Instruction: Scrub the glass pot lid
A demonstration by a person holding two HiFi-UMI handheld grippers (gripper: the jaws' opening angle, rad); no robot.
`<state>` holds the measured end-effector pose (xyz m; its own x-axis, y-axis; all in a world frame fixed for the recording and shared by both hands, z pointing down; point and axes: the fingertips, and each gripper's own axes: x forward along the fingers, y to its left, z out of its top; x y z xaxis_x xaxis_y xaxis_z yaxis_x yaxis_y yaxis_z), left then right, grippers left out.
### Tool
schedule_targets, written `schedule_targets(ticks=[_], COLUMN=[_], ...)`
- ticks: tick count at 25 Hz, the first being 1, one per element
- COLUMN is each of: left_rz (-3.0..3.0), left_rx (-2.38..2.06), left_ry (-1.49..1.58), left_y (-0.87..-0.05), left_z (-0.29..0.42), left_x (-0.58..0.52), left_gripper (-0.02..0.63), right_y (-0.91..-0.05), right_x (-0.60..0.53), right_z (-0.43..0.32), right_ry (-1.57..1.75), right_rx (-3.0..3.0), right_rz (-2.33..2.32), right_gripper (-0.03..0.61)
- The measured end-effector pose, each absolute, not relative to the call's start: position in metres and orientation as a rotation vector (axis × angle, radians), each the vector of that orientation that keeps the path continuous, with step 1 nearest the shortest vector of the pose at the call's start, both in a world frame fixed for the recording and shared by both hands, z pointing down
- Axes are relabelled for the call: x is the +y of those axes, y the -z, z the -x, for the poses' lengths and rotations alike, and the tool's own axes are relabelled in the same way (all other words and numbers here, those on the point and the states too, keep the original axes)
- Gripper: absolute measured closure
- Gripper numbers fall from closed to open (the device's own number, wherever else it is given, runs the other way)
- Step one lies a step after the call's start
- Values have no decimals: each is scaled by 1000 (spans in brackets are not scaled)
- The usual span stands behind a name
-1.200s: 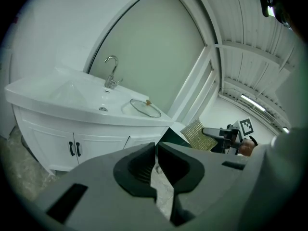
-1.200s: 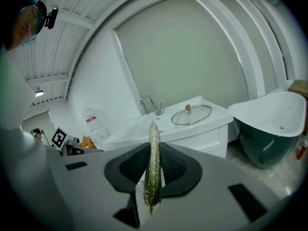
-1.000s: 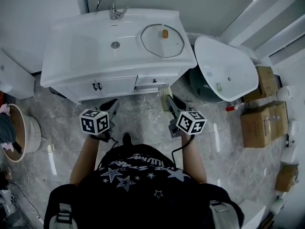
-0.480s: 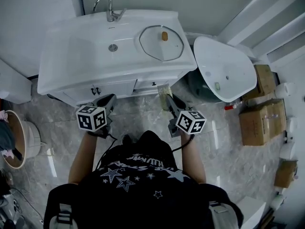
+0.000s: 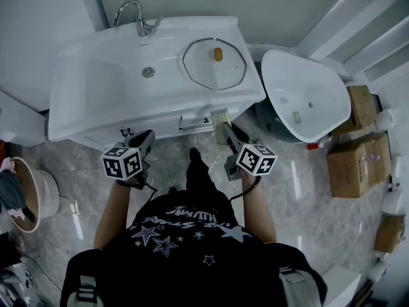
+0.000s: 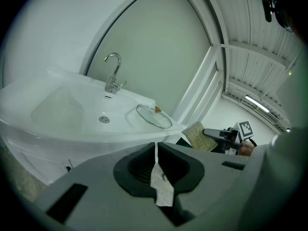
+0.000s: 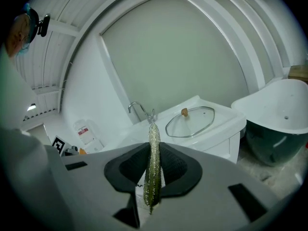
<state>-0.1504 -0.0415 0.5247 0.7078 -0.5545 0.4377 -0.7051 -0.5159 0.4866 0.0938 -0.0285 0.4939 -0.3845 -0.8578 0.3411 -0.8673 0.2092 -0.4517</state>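
Black-and-white marker cubes sit on both grippers, which the person holds low before the body, with the forearms stretched forward and down and the jaws pointing at the front of a white vanity [image 5: 160, 117]. The left gripper [image 5: 148, 137] is a little to the left of the cabinet doors, and its own view shows the jaws pressed together with nothing from the scene between them. The right gripper [image 5: 227, 132] is at nearly the same height, below the right part of the counter. Its jaws are clamped on a glittering gold-green scouring pad [image 7: 153, 162], which stands on its edge between them and rises above the tips; in the head view the pad [image 5: 220, 118] is just in front of the vanity's edge. The glass pot lid [image 5: 204, 69] lies flat on the right side of the counter, beside the sink bowl [image 5: 108, 85], with its small brown knob [image 5: 218, 54] upward, and no gripper touches it. A chrome faucet [image 5: 131, 11] stands behind the bowl. The person's dark leg and shoe [image 5: 195, 162] show between the two grippers on the grey stone floor [image 5: 83, 171]. To the right of the vanity stands a large white tub [image 5: 300, 94], and farther right are cardboard boxes [image 5: 354, 165]
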Motion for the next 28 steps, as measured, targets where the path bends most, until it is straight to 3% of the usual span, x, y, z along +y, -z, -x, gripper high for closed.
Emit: schedule_targets(ticks=[28], left_rz=[-2202], left_rx=[-1071], left_ry=[-292], left_y=[-519], left_z=[55], left_x=[-228], left_gripper=[589], right_y=[-487], right_x=[-258], right_z=[-194], right_ry=[-921], right_rx=[-2457], right_rz=[-1644], right_gripper=[512])
